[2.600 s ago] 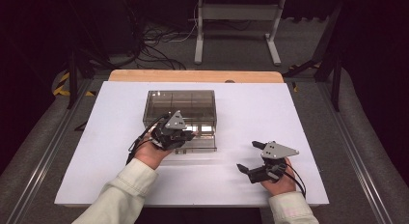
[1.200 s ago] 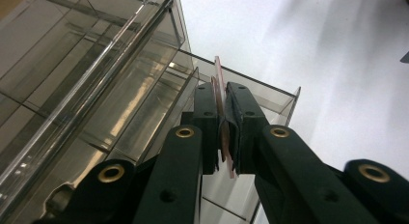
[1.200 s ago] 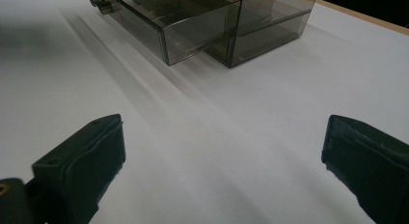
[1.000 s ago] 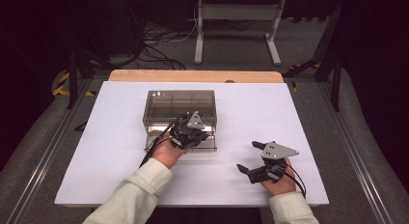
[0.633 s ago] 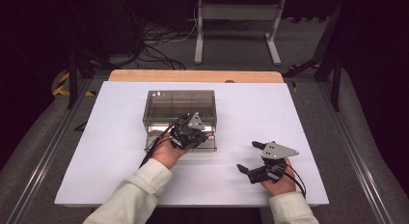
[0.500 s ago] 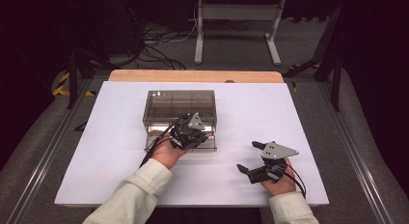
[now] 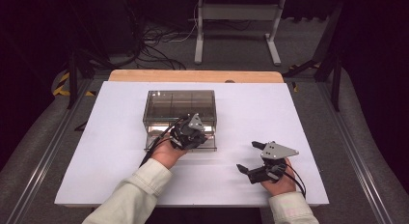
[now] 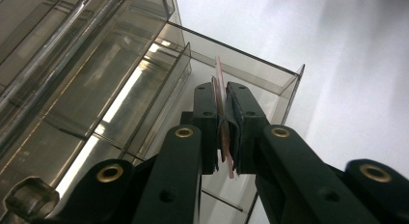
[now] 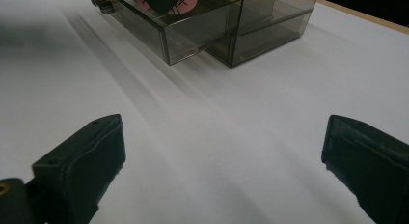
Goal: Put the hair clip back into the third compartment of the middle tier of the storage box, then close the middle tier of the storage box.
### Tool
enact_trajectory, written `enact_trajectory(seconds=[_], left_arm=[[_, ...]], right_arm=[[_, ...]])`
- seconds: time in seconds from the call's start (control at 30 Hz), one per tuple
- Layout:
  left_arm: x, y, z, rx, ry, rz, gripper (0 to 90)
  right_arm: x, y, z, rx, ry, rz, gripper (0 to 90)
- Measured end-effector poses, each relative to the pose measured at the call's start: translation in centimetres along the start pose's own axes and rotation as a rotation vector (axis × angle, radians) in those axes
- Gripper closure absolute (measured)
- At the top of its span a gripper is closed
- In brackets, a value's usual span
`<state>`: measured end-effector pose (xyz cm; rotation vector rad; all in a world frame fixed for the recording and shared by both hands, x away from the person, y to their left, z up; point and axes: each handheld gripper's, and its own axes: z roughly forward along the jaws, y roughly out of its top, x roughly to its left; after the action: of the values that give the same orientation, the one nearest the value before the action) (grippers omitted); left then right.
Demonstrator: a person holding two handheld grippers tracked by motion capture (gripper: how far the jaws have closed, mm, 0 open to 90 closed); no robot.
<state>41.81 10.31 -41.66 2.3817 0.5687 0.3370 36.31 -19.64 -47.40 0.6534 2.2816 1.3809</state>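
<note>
On table: white table (image 7: 120, 156) bears a smoky clear box (image 7: 179, 102) with a drawer (image 7: 159, 137) pulled out toward the person.
Box: stands near the table's middle, left of centre in the high view; its top shows compartment dividers; in the right gripper view the box (image 9: 270, 26) sits behind the open drawer (image 9: 169, 31).
Drawer: clear walls, a small knob (image 8: 29, 200) at its front, seen low left in the left gripper view; inner dividers run along its length.
Left gripper: left gripper (image 7: 193, 133) is held over the drawer's right part in the high view, its hand (image 7: 166, 154) just before the drawer front; in its own view the left gripper (image 8: 224, 122) has both jaws pressed together on a thin pink card (image 8: 221, 89).
Card: stands on edge between the jaws, its top edge rising a little above the pads, its lower edge showing below them; it hangs above the drawer's end compartment, close to the corner wall; whether it touches the drawer floor I cannot tell. From the right gripper view a pink card (image 9: 181, 3) with dark cross marks shows inside the drawer, partly behind a dark jaw.
Right gripper: right gripper (image 7: 251, 159) rests near the table's front right, well apart from the box, jaws spread wide and holding nothing; in its own view the right gripper (image 9: 222, 151) shows bare table between its pads.
</note>
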Motion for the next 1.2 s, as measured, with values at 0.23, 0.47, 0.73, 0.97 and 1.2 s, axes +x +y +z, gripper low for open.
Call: enact_trajectory(seconds=[0.23,0.47,0.73,0.97,1.2], left_arm=[[-0.1,-0.1,-0.4,-0.013,0.012,0.004,74.2],[-0.2,-0.2,-1.9,-0.063,0.018,0.003,82.2],[-0.6,-0.6,-3.9,-0.101,0.017,0.003,89.8],[-0.9,-1.0,-5.3,-0.115,0.020,0.014,89.9],[-0.9,-1.6,-6.3,-0.122,0.020,0.017,89.9]], right_arm=[[0.0,0.0,0.0,0.001,-0.001,0.001,1.8],[0.0,0.0,0.0,0.002,-0.004,0.003,1.8],[0.0,0.0,0.0,0.005,-0.006,0.002,1.8],[0.0,0.0,0.1,0.009,-0.007,0.002,1.8],[0.0,0.0,0.1,0.009,-0.008,0.002,1.8]])
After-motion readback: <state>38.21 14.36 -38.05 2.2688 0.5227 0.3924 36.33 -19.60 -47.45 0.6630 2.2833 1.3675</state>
